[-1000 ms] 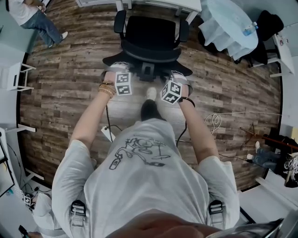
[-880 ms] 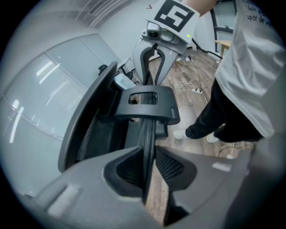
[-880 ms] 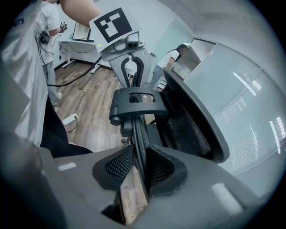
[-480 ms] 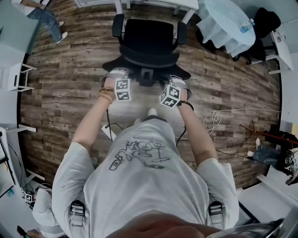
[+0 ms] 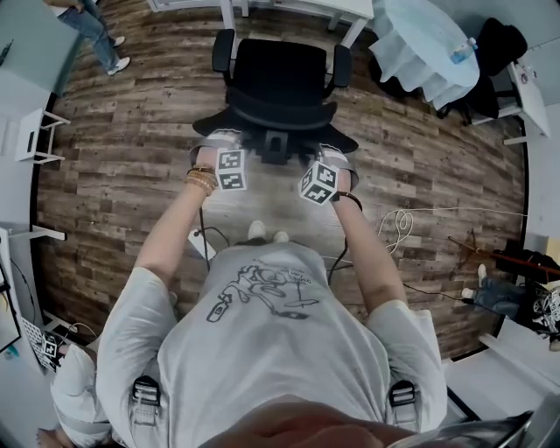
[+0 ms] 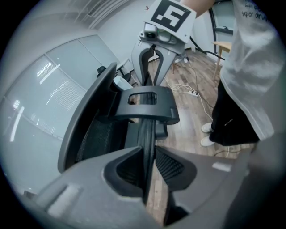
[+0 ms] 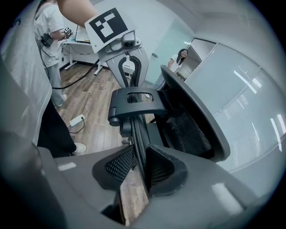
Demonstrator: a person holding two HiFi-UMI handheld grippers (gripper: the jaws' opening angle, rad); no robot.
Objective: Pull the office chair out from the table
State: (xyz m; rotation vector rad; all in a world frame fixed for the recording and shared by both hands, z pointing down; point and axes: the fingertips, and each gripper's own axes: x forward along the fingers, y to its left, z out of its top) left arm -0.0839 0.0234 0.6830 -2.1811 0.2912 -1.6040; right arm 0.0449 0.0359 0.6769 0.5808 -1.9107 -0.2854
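Note:
The black office chair (image 5: 280,74) stands on the wood floor in front of me, its back toward me and its seat toward the white table (image 5: 297,7). My left gripper (image 5: 219,140) and right gripper (image 5: 337,156) hold the top edge of the backrest, one at each side. In the left gripper view the left gripper (image 6: 149,165) is shut on the thin black backrest rim (image 6: 147,134), with the chair's bracket (image 6: 145,105) beyond. In the right gripper view the right gripper (image 7: 140,167) clamps the same rim (image 7: 137,129) from the other end.
A round table with a white cloth (image 5: 429,44) and a dark chair (image 5: 499,52) stand at the upper right. Cables (image 5: 402,227) and a power strip (image 5: 203,248) lie on the floor near my feet. A person (image 5: 92,26) walks at the upper left beside a small white stand (image 5: 35,136).
I have stepped back: my forward foot has come back beside the other. The chair has rolled with the grippers, away from the table. Both grips are unchanged.

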